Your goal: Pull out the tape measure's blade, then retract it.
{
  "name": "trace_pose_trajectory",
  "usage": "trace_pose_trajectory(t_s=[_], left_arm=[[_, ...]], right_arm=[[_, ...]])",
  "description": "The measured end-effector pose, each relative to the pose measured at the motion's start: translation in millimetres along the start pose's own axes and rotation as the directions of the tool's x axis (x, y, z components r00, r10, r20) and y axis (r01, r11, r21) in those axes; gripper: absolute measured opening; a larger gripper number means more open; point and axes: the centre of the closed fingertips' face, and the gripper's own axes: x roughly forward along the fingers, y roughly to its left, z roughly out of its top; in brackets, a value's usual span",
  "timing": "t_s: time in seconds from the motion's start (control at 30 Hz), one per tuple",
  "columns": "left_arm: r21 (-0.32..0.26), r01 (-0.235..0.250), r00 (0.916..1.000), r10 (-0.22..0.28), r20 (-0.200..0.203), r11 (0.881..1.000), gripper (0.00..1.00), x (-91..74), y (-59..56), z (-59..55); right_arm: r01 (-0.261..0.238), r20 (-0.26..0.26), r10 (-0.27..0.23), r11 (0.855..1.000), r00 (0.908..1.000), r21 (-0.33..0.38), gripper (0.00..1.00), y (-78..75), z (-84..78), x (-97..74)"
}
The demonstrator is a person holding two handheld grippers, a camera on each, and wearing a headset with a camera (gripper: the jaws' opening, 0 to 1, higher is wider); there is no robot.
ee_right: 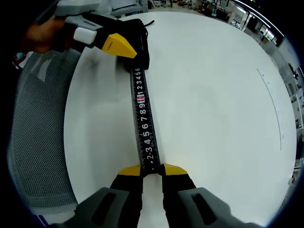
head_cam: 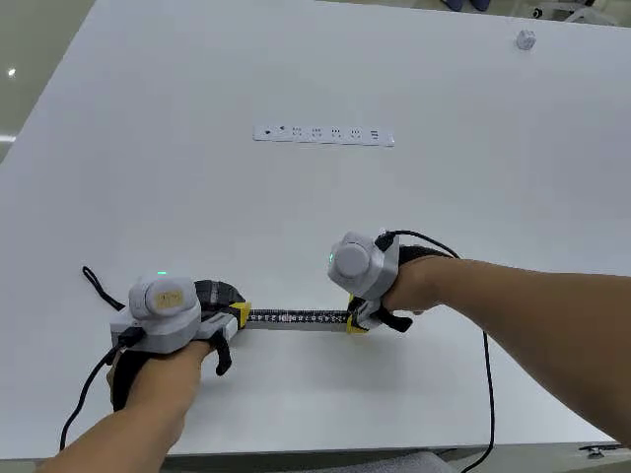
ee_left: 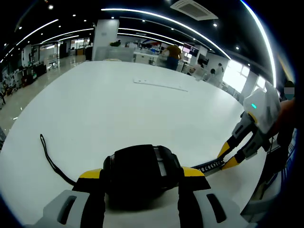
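Near the front edge of the white bench (head_cam: 296, 79), my left gripper (ee_left: 141, 176) clamps the black rounded plastic tape measure case (head_cam: 215, 294). My right gripper (ee_right: 152, 169) pinches the black numbered metal blade (ee_right: 144, 128) at its tip. If that thin pinch slips, the blade would likely whip back.

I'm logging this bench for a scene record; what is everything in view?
table: one, white, under everything
case: one, black, in left tongs
blade: one, black with white numerals, from case to right tongs
strap: one, black, on table left of case
power strip: one, white, mid-table
small object: one, pale grey, far right of table
chair: one, grey mesh, at near edge
cables: two, black, trailing off near edge
left tongs: one, yellow-tipped, shut on case
right tongs: one, yellow-tipped, shut on blade
left hand: one, working left tongs
right hand: one, working right tongs
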Motion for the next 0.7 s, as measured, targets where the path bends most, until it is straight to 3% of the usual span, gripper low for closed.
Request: trace_pose_trajectory(t_s=[0.7], left_arm=[[0.001,-0.001,1.0000,0.001,0.000,1.000,0.58,-0.3,-0.2,0.3]], right_arm=[[-0.002,0.010,0.002,1.000,1.0000,-0.002,0.15,1.4,7.3,1.3]])
